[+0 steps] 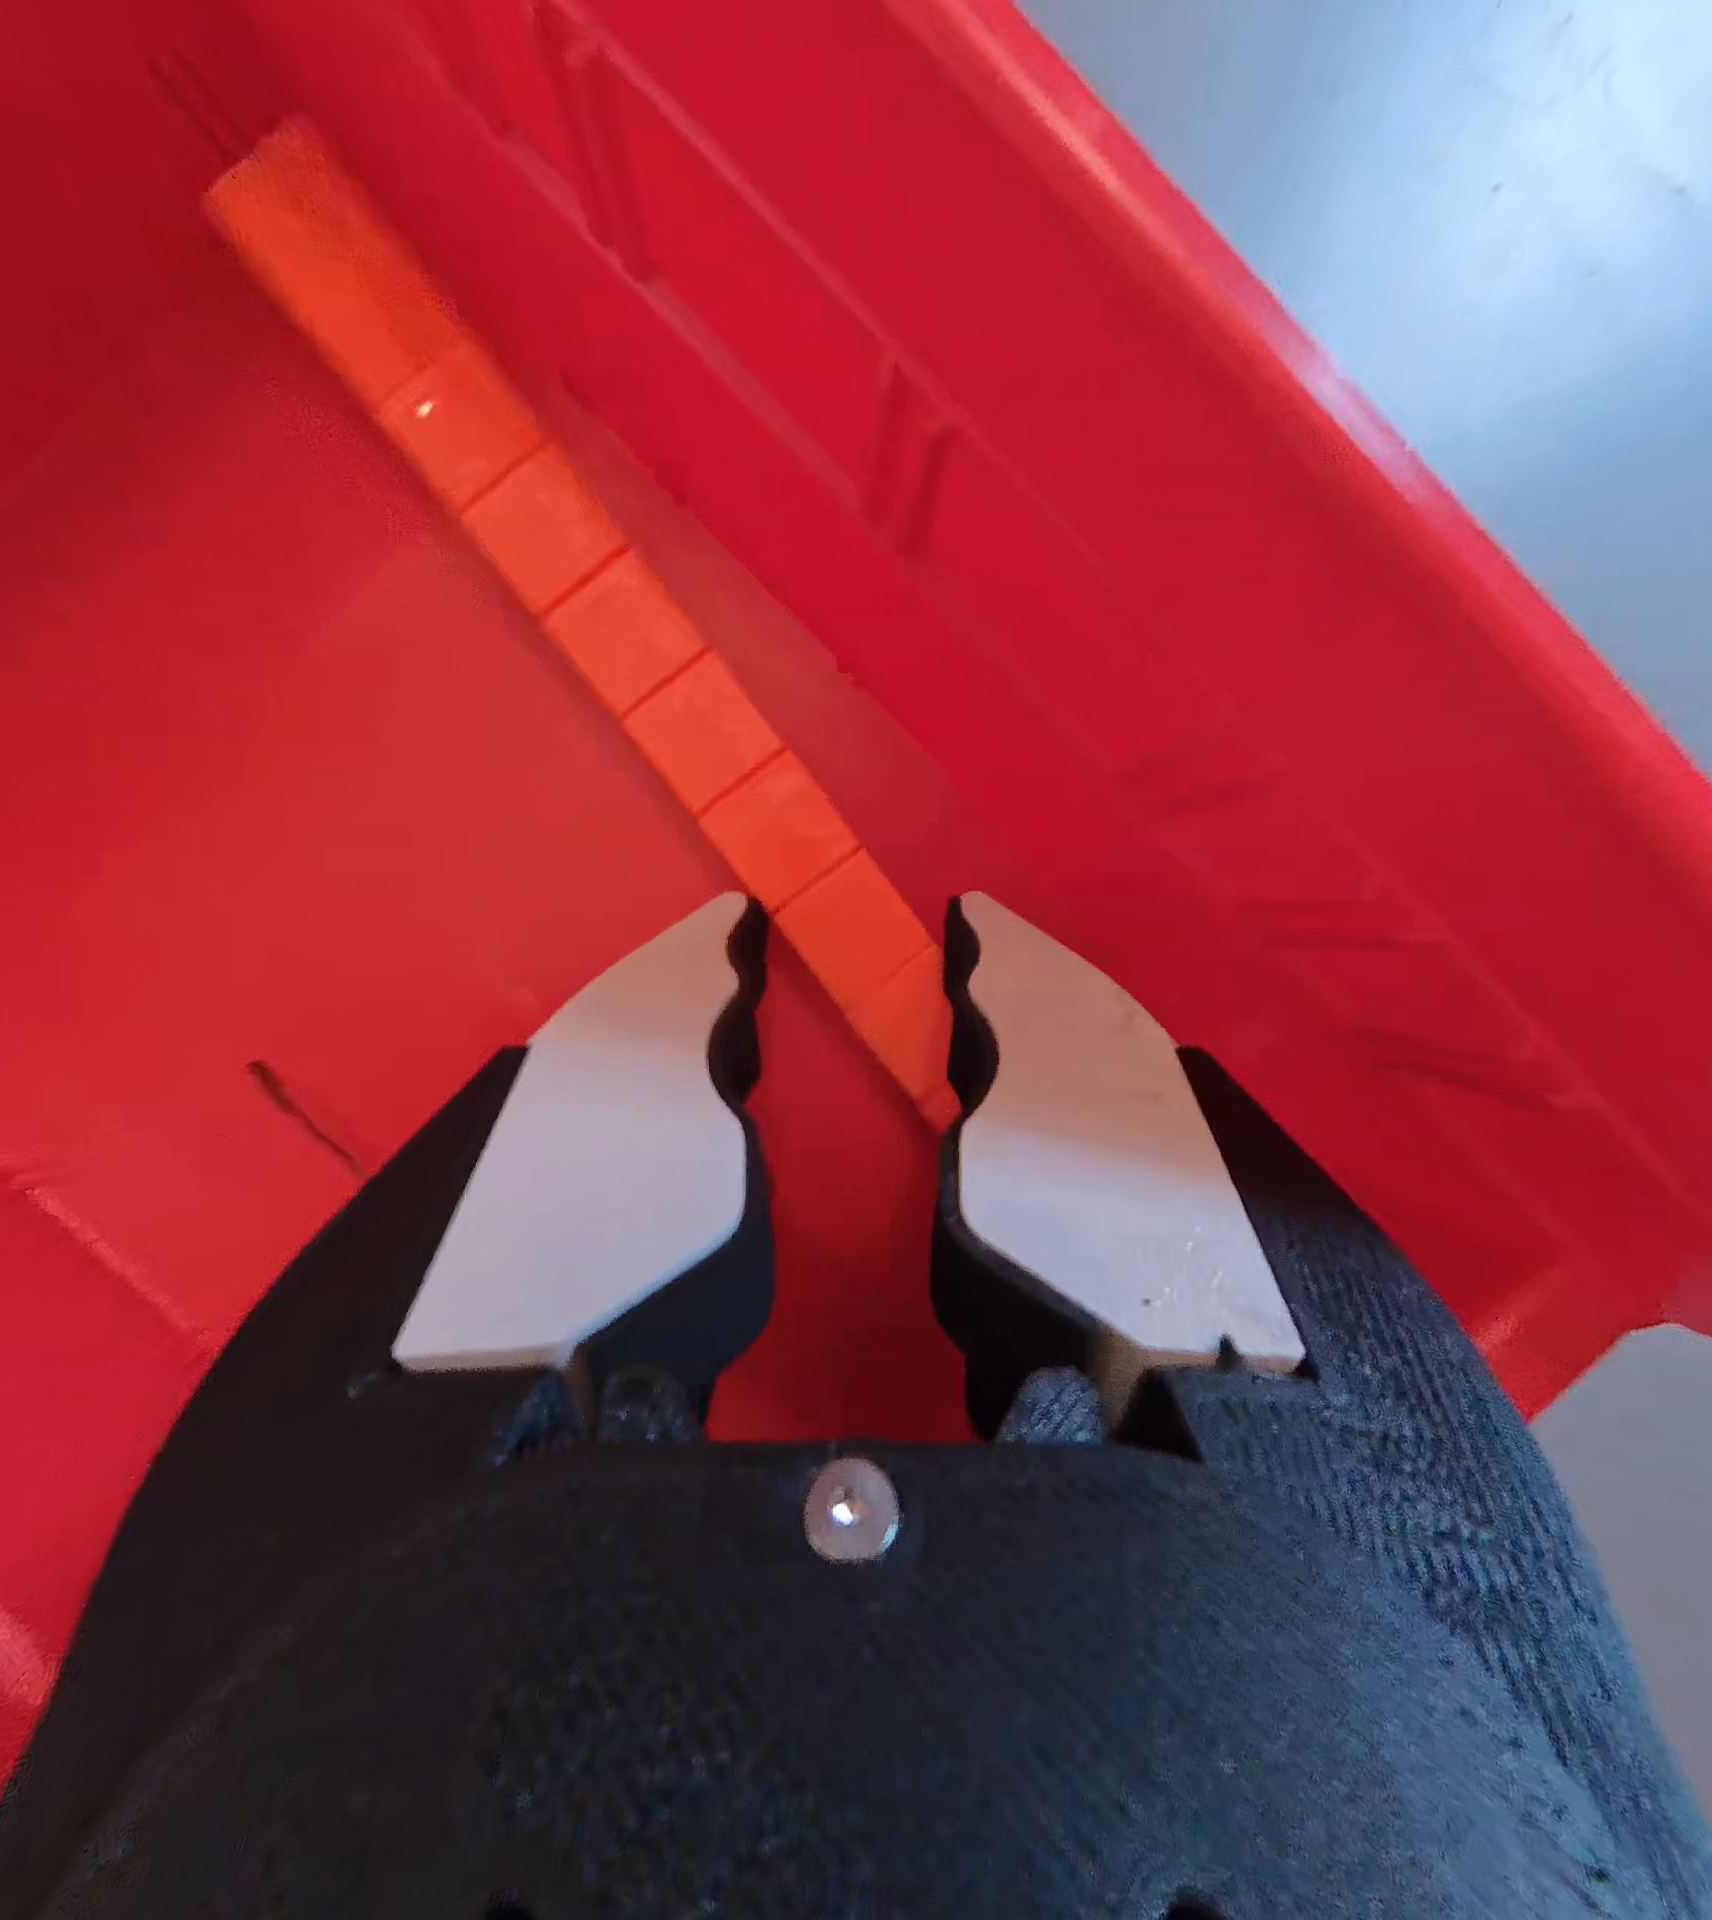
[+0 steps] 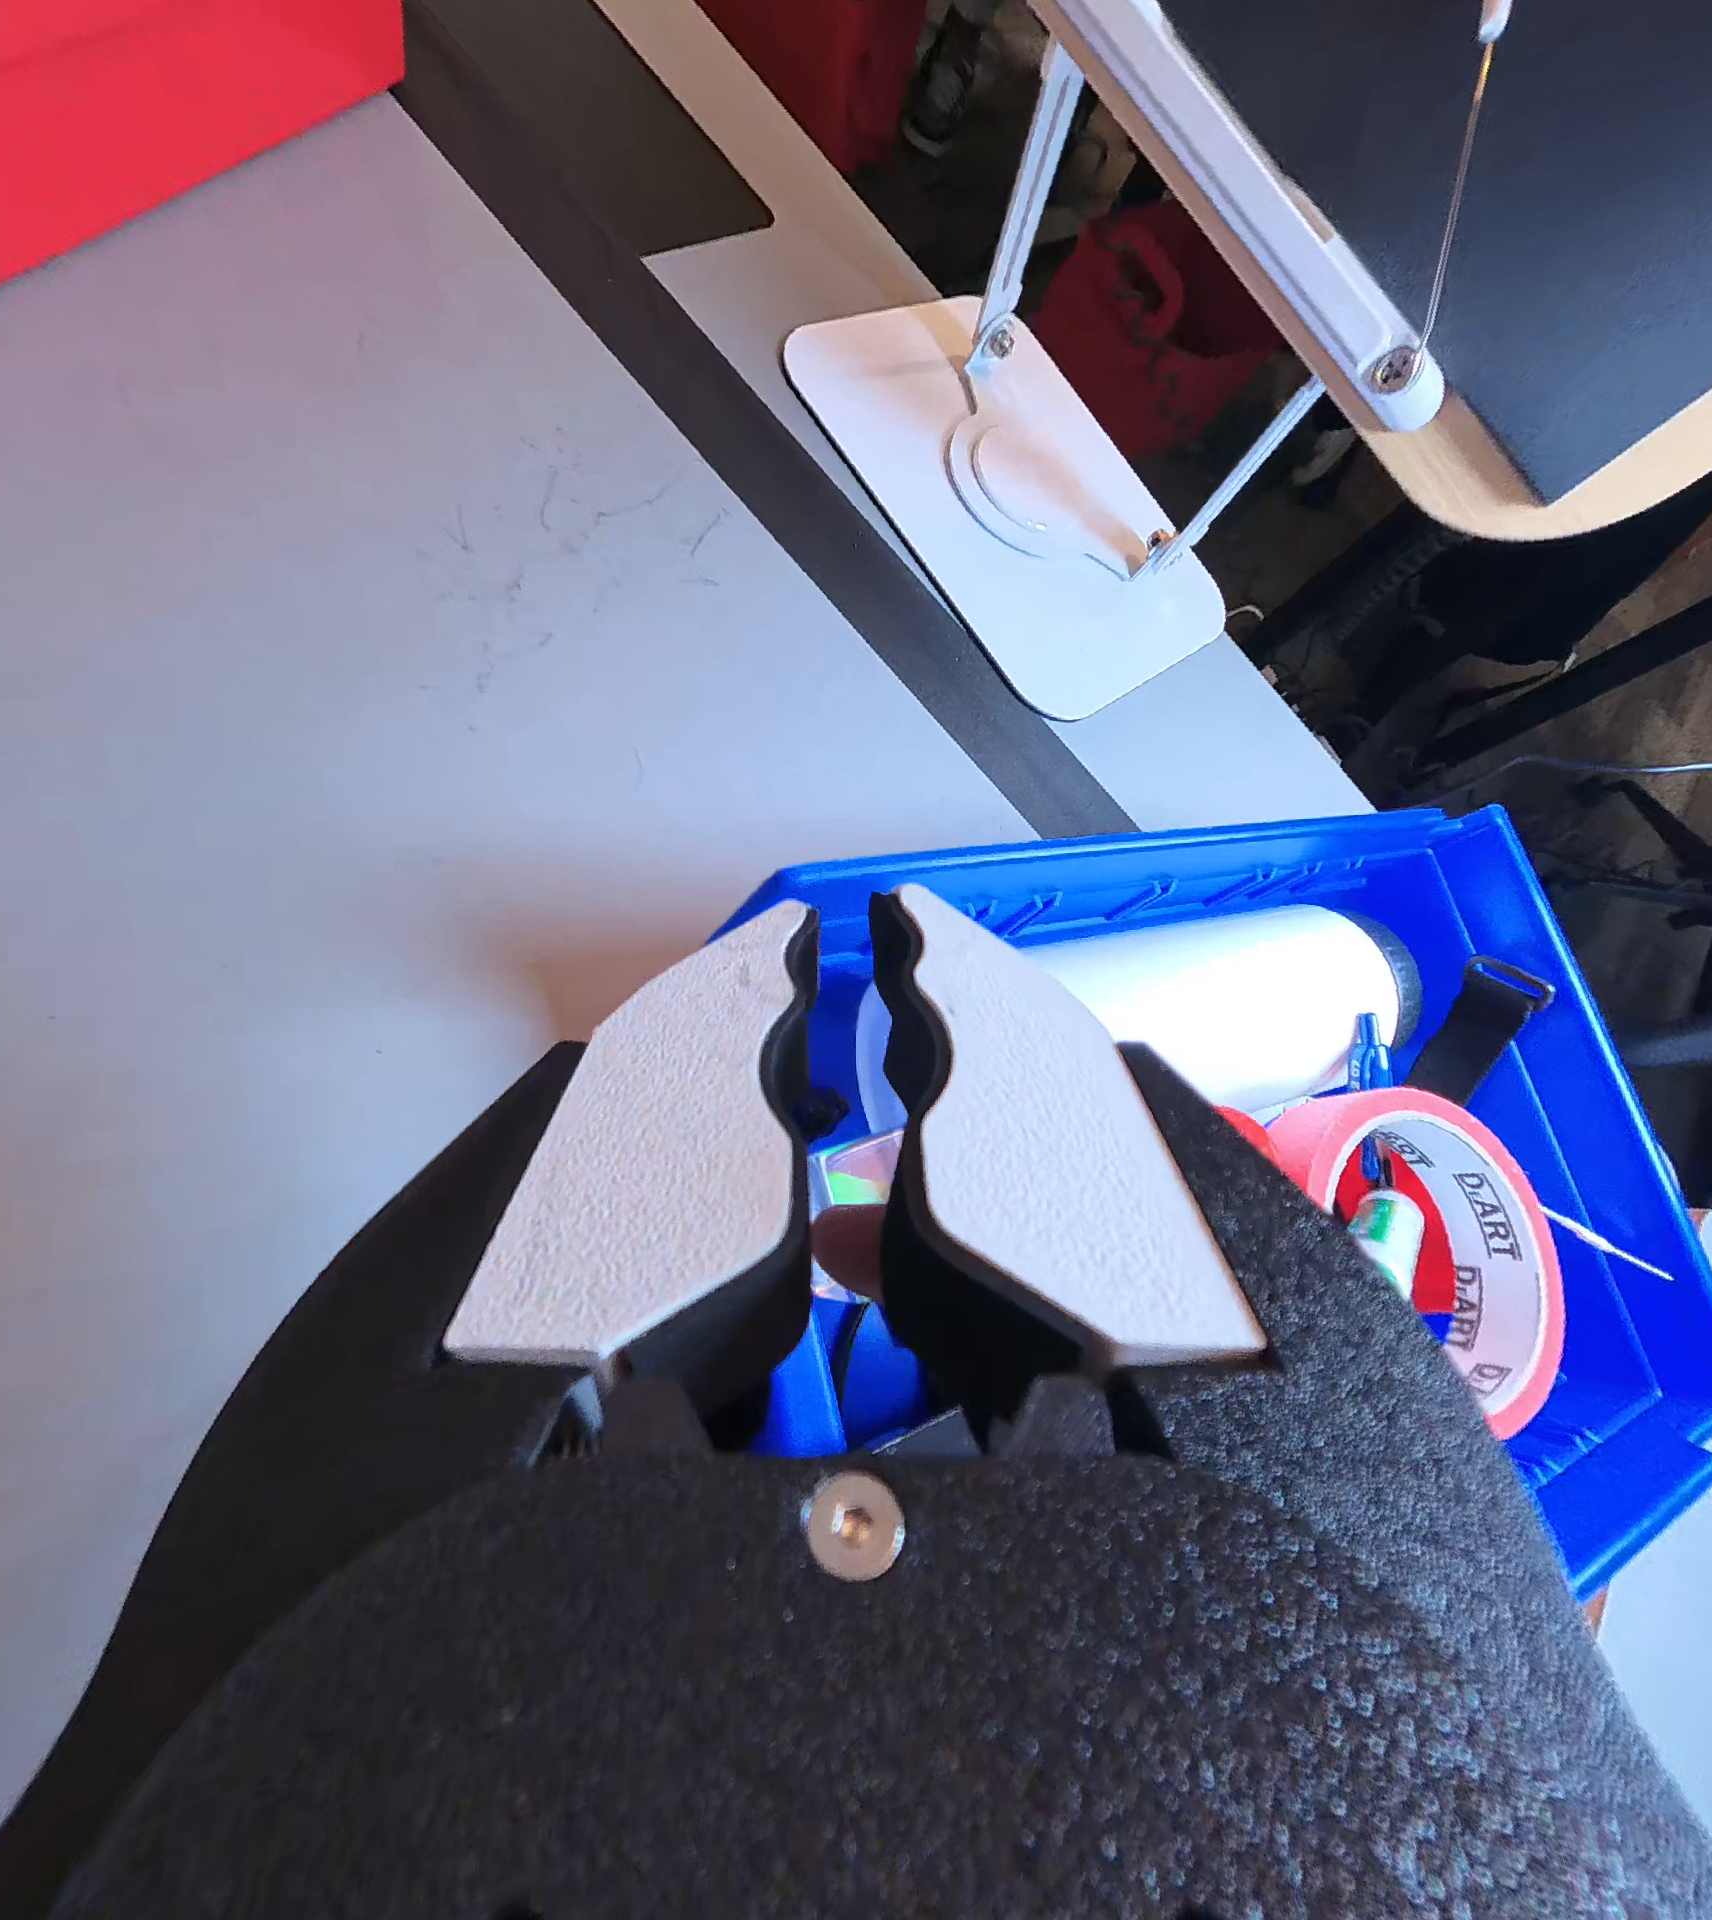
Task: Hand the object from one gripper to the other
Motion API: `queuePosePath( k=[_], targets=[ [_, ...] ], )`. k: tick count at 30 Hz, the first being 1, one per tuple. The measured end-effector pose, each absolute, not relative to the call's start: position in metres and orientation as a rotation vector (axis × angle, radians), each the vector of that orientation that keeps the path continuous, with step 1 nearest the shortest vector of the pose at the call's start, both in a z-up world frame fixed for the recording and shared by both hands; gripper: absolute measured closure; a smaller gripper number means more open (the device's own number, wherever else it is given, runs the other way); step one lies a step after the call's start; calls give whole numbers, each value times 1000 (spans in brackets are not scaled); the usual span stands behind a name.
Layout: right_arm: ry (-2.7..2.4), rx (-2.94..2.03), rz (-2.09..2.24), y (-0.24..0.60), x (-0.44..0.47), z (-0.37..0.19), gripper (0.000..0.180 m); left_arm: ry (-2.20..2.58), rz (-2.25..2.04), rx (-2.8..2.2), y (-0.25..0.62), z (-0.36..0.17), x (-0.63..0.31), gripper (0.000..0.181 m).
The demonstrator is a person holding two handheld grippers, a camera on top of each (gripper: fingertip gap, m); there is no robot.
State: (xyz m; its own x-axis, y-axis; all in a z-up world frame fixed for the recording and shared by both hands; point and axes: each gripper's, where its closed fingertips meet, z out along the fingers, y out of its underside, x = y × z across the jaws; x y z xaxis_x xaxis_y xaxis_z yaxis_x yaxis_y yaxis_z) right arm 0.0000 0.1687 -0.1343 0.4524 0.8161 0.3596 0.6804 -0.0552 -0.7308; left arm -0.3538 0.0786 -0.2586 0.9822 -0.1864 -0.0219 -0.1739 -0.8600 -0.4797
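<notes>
Left gripper (image 1: pixel 852 935) is inside a red bin (image 1: pixel 208 883), jaws parted, nothing clamped. An orange segmented bar (image 1: pixel 561 540) lies on the bin floor beside the right wall, its near end between the fingertips. Right gripper (image 2: pixel 844 925) hovers above a blue bin (image 2: pixel 1579 1039), jaws narrowly apart and empty. That bin holds a white cylinder (image 2: pixel 1216 987) and pink tape roll (image 2: pixel 1454 1247).

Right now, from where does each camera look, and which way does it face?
Left wrist view: on the left gripper, looking into a red bin at an orange bar; its jaws are open.
Right wrist view: on the right gripper, over a blue bin on the table.
Shared: probably the red bin.
</notes>
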Motion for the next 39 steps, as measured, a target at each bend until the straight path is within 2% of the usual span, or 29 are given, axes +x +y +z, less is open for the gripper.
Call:
queuePosePath(
  k=[1,9,18,24,28,32,39],
  targets=[
    [-1279,-1776,183,168,-1,-132,171,281,60,-2622,79,-256,-363,151],
    [-1266,-1700,179,162,-2,-113,173,430,471,-2443,74,-201,-398,156],
    [-1234,-1568,307,149,-16,-89,173,413,483,-2114,57,-97,-387,158],
    [-1137,-1358,831,98,-54,-41,158,520,-2,-1667,28,-2,-294,158],
    [-1056,-1188,1251,48,-78,-9,148,648,-424,-1394,0,34,-208,158],
    [-1085,-1039,1467,2,-92,6,143,736,-872,-1220,-24,37,-133,158],
    [-1107,-982,1580,-22,-91,16,151,717,-1186,-1141,-25,11,-84,159]
  ],
)
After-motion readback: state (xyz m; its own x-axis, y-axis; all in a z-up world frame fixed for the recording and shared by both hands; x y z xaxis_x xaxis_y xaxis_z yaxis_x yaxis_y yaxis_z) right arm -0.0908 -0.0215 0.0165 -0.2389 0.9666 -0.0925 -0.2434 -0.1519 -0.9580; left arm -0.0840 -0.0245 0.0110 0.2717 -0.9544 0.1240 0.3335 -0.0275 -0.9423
